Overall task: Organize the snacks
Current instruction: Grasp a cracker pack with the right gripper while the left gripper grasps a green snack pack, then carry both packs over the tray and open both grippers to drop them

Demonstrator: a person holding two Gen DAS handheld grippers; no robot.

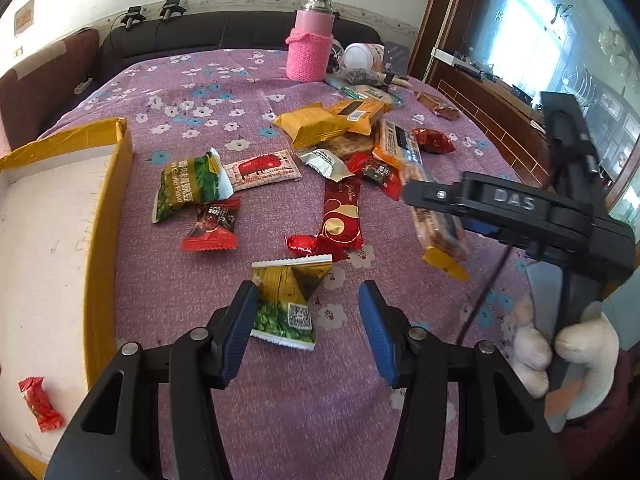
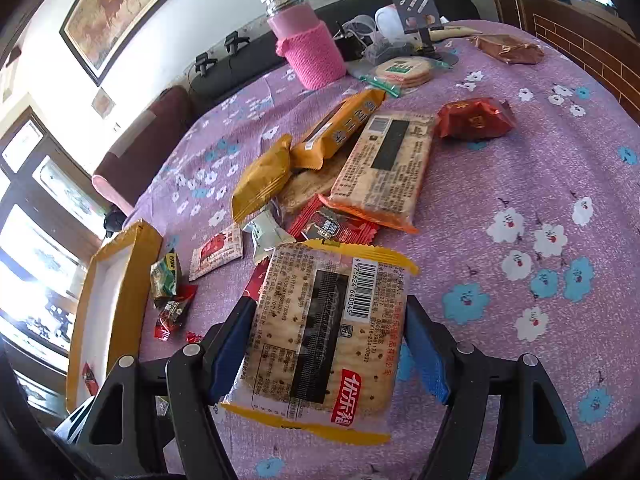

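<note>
Both grippers: black plastic frames, triangular cutouts, silver pivot screws, ribbed blue pads (image 1: 240, 332) on the fingers. Right gripper (image 1: 404, 194) body reads "DAS" in raised letters; a thin black cable hangs under it. Hand (image 1: 560, 344) wears an off-white knit glove, dark maroon sleeve, probably fleece, view's blurry.

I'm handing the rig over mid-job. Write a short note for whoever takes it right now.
Left gripper: open, empty, over a green-and-gold pea packet that touches its left pad only.
Right gripper: astride a cracker pack, lifted off the cloth; whether the pads press it is unclear.
Box, yellow-edged, at the table's left: holds one red candy.
Done: that one candy is boxed.
Left: the remaining snacks, scattered on the purple cloth and piled near the pink flask.
</note>
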